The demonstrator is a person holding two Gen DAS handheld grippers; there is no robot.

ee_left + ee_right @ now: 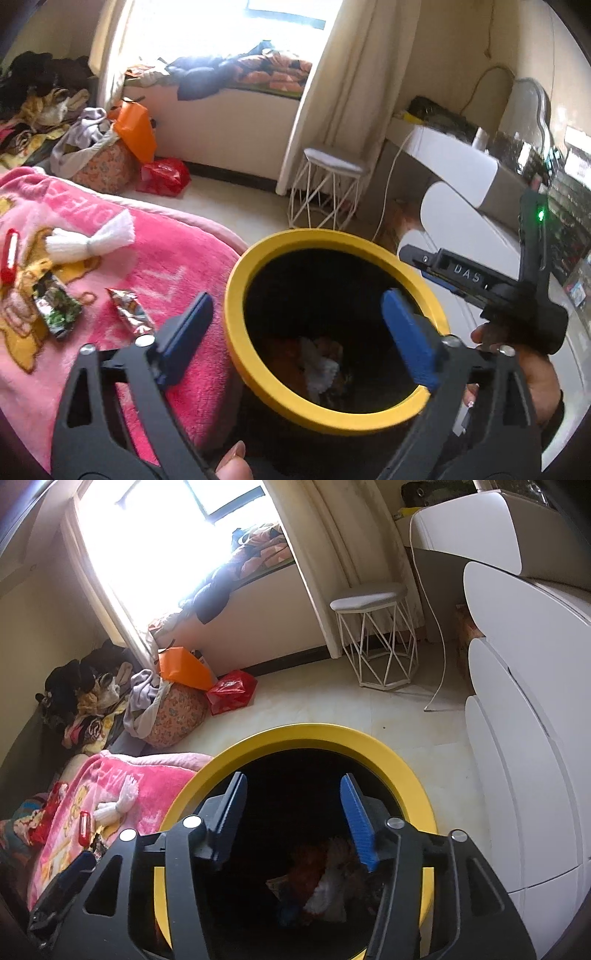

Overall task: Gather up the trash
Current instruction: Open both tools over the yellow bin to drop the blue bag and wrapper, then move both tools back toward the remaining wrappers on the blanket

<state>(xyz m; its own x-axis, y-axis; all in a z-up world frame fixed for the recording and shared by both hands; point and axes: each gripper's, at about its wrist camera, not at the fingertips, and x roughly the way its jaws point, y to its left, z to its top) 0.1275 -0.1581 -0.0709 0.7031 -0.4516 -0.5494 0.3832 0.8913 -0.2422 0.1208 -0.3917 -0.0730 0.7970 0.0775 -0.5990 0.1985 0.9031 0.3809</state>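
A black bin with a yellow rim (236,280) stands beside the bed; it also shows in the right wrist view (406,771). Crumpled trash (321,363) lies at its bottom, also seen in the right wrist view (328,882). My left gripper (295,332) is open and empty over the bin's mouth. My right gripper (291,819) is open and empty over the bin too; it shows in the left wrist view (458,275). On the pink blanket (177,258) lie two foil wrappers (129,312) (57,308), a white tissue bow (90,238) and a red tube (10,254).
A white wire stool (327,192) stands by the curtain. White drawers (524,738) are at the right. A red bag (162,177), an orange bag (135,129) and piled clothes (44,99) lie past the bed. Bare floor (332,709) lies beyond the bin.
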